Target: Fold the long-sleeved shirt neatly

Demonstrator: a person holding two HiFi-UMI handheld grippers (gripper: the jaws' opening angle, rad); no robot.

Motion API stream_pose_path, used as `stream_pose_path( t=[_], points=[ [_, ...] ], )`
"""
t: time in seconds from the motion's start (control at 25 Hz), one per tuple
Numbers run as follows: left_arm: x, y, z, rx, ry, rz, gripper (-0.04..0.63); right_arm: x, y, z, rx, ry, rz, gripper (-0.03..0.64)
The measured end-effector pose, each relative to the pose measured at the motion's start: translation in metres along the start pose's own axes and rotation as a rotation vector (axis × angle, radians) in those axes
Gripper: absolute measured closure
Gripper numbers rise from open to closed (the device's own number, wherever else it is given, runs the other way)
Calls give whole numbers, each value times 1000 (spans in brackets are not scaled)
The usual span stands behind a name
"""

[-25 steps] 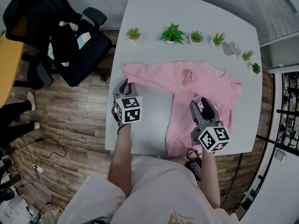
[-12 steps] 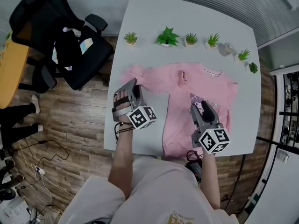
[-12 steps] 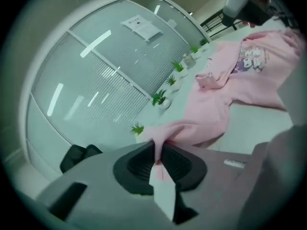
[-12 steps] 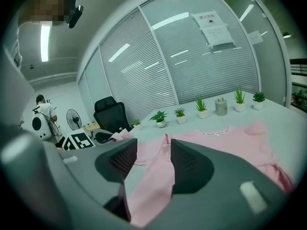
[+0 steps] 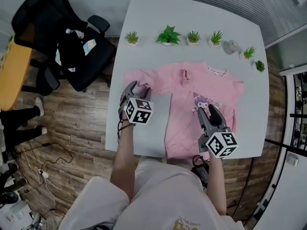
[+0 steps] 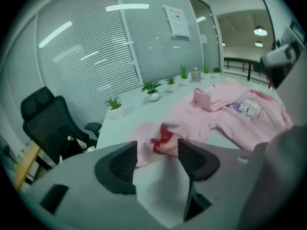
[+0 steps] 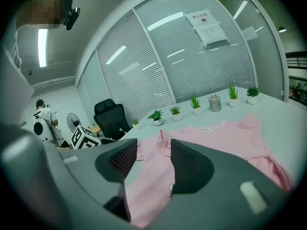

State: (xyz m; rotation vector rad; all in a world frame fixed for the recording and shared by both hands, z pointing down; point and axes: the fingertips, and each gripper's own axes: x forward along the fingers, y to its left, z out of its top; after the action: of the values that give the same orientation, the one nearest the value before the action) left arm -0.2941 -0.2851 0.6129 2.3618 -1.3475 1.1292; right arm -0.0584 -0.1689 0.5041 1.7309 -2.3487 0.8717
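— where's the shirt?
— the pink shirt (image 5: pixel 184 109) lies flat on the white bench (image 5: pixel 192 13), collar toward the far side, hem at the near edge by the person. a cartoon print shows on the chest.
— and the sleeves?
— one sleeve (image 5: pixel 153 78) stretches out toward the bench's left edge. a cuff (image 5: pixel 184 75) lies bunched on the chest, just left of the collar.
— the left gripper?
— the left gripper (image 5: pixel 138 87) is at that sleeve's end. its fingers (image 6: pixel 117 164) have just been opening and stand apart. the sleeve end lies just past the tips, seen through the gap, with no pad pressing on it.
— and the right one?
— the right gripper (image 5: pixel 211 110) is over the shirt's lower right part, beside the print. its fingers (image 7: pixel 189 164) are apart too and hold nothing; only pink cloth shows beyond the gap.
— what else is around?
— a row of small plants (image 5: pixel 166 35) runs along the bench's far side, well apart from the shirt. a black chair (image 5: pixel 62 42) stands left of the bench on the wood floor (image 5: pixel 72 123). blinds (image 7: pixel 158 66) fill the wall behind.
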Motion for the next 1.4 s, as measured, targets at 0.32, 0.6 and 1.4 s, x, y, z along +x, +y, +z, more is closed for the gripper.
stream_pose_path(
  t=[0.32,0.6,1.4],
  points=[
    [-23,51,-26,-730,-70,5,372,-2,1,0,23,-10,25,402],
    [-9,72,-44,-676,35,156,382,2,1,1,44,-16,41,405],
    [27,64,-40,-439,130,159,565,6,-6,3,47,-8,32,416]
  ],
)
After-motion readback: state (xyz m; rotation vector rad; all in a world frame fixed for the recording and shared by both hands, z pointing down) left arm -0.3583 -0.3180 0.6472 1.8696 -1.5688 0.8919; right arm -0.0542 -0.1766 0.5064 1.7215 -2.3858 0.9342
